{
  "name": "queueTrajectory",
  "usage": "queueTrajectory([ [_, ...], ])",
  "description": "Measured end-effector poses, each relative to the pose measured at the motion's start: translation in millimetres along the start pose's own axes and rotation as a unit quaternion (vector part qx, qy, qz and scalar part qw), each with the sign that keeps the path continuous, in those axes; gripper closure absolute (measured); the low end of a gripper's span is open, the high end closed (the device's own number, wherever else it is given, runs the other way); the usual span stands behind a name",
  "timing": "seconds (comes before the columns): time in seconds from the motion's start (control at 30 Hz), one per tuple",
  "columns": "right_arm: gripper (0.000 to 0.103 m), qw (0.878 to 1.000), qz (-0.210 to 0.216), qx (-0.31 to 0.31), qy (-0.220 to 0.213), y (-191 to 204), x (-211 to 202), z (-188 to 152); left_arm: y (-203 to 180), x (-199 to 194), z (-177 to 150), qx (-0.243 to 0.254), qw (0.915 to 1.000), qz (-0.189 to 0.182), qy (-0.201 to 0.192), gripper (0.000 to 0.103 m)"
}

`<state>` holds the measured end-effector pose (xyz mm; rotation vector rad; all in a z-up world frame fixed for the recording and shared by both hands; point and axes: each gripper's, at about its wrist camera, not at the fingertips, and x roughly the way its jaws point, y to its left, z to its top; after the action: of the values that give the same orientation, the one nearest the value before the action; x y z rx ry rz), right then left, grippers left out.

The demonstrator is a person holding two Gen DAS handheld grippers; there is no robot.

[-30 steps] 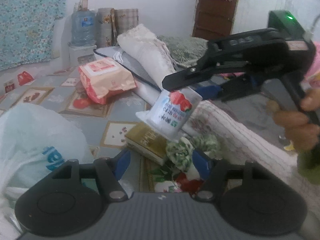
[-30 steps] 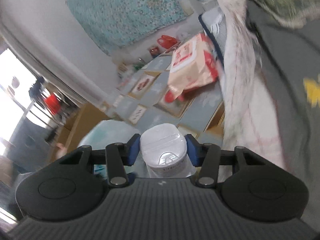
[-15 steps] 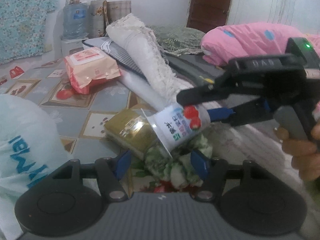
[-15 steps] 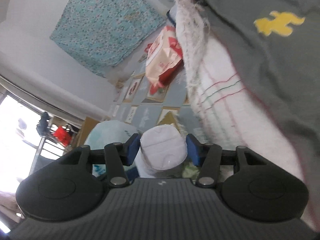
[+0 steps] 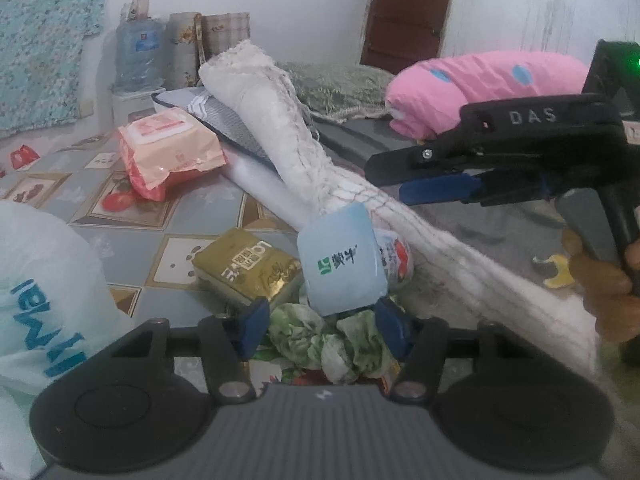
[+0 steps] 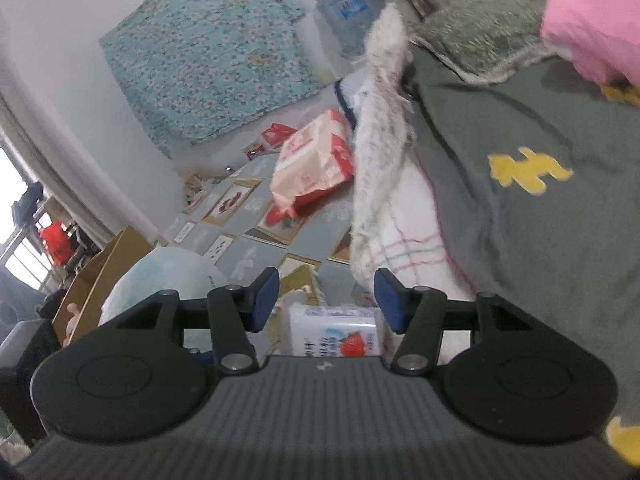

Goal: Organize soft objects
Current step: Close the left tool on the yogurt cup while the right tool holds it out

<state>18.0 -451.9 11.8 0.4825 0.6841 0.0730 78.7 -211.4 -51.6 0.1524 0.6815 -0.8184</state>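
Note:
A small yogurt cup (image 5: 340,264) with a strawberry print and a pale blue foil lid lies on its side, lid toward my left camera, against a white fringed towel roll (image 5: 280,120). My left gripper (image 5: 322,324) is closing, with the cup's lower edge just above and between its fingers (image 5: 254,320); the pads do not press it. Under them lies a crumpled green-and-white cloth (image 5: 320,340). My right gripper (image 5: 384,182) hovers to the upper right, clear of the cup. In the right wrist view this gripper (image 6: 326,292) is opening with nothing between its fingers, and the cup (image 6: 334,332) lies below.
A gold foil pack (image 5: 248,266) lies left of the cup, with a pink wipes pack (image 5: 168,152) farther back. A white plastic bag (image 5: 40,300) bulges at the left. A pink pillow (image 5: 480,84) and a grey blanket (image 6: 520,160) lie to the right. A cardboard box (image 6: 100,272) stands beyond the bag.
The right gripper brought the cup down toward the left gripper, let it go and drew back to the right. The cup tipped so its lid faces the left camera. The left fingers narrowed.

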Motion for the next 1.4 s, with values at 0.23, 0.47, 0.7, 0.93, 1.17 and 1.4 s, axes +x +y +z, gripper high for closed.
queueTrajectory([
  [0.23, 0.050, 0.998, 0.017, -0.060, 0.026, 36.4, 11.6, -4.3, 1.4, 1.5, -2.5, -0.001, 0.9999, -0.013, 0.004, 0.057],
  [0.47, 0.082, 0.987, -0.072, -0.138, 0.034, 51.3, 34.0, -15.5, -1.8, 0.0, -6.5, 0.007, 0.9996, -0.026, 0.006, 0.057],
  [0.7, 0.082, 0.992, -0.068, -0.102, 0.004, 22.8, 15.4, -11.9, -12.4, 10.5, -4.3, 0.022, 0.9992, -0.029, 0.014, 0.057],
  [0.93, 0.082, 0.996, -0.039, -0.077, -0.007, 7.2, 12.8, -13.1, -24.9, 23.4, 4.6, 0.041, 0.9991, -0.003, 0.012, 0.046],
  [1.17, 0.082, 0.999, -0.010, -0.044, -0.016, -8.2, 8.8, -14.8, -38.9, 42.4, 10.9, 0.046, 0.9987, 0.004, 0.022, 0.041],
  [1.4, 0.082, 0.999, 0.007, -0.029, -0.020, -15.7, 5.9, -17.0, -47.3, 48.0, 16.0, 0.045, 0.9988, 0.019, 0.000, 0.040],
])
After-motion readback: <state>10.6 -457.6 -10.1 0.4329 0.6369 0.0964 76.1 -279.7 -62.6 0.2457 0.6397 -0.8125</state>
